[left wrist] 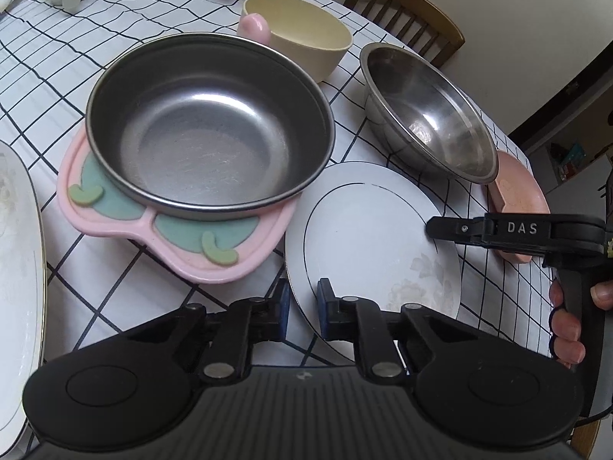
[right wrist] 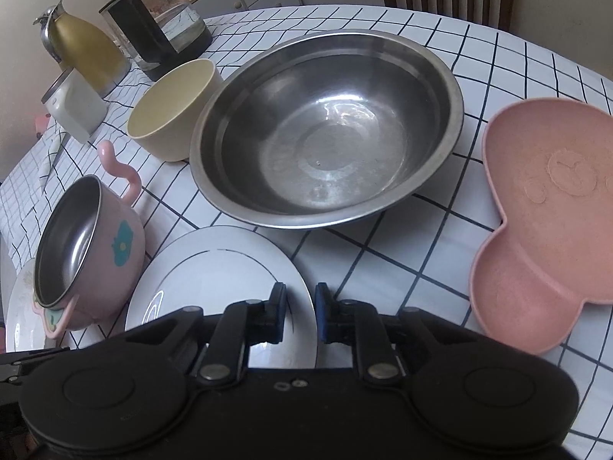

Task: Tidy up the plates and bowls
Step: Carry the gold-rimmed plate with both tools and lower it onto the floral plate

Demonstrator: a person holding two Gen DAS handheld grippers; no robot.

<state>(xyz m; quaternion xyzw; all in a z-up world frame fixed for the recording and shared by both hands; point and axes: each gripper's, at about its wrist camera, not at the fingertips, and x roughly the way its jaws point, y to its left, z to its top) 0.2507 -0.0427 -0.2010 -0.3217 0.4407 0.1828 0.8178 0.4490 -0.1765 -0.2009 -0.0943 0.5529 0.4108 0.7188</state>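
Observation:
A white plate with a thin dark ring lies on the checked tablecloth. My left gripper is shut on its near left rim, which runs between the blue pads. My right gripper is shut on the same white plate at its right rim; in the left wrist view the right gripper reaches in side-on over that edge. A pink steel-lined bowl stands left of the plate. Behind are a cream bowl and a large steel bowl. A pink shaped dish lies to the right.
A second white plate lies at the far left, by the pink bowl. A glass kettle, a gold flask and a white jar stand at the back left. A wooden chair stands beyond the table's far edge.

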